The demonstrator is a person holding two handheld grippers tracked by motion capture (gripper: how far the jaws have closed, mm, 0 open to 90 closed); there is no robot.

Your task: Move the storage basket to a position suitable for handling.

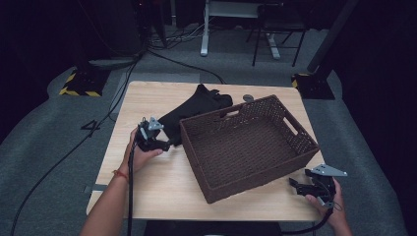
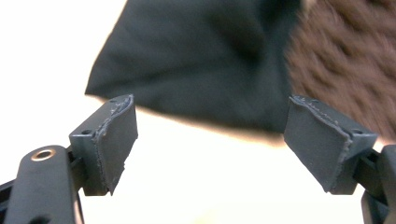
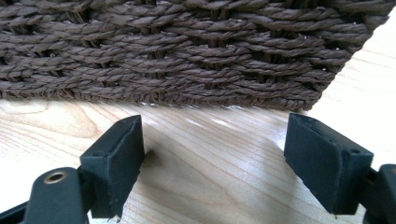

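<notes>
The left tool (image 1: 166,145) hovered low over the worktop (image 1: 162,182), just to the left of the woven basket (image 1: 246,147), its jaws spread wide with nothing between them. In the left gripper view the black cloth (image 2: 196,60) lay directly ahead of those open jaws, its near edge resting flat on the worktop and its right side up against the basket wall (image 2: 345,60). From above, the cloth (image 1: 196,110) was bunched along the basket's far-left side, outside it.

To do the grasp well, the left tool probably needed to advance until the cloth's edge sat well between the pads, dip so the lower pad slid under the fabric, and close on a thick fold rather than a thin hem, keeping clear of the weave.

The basket itself sat empty at the middle of the worktop. To its right, near its front corner, the right tool (image 1: 295,186) waited with jaws likewise spread and empty, facing the basket's wall (image 3: 187,51), well placed to steady it.
</notes>
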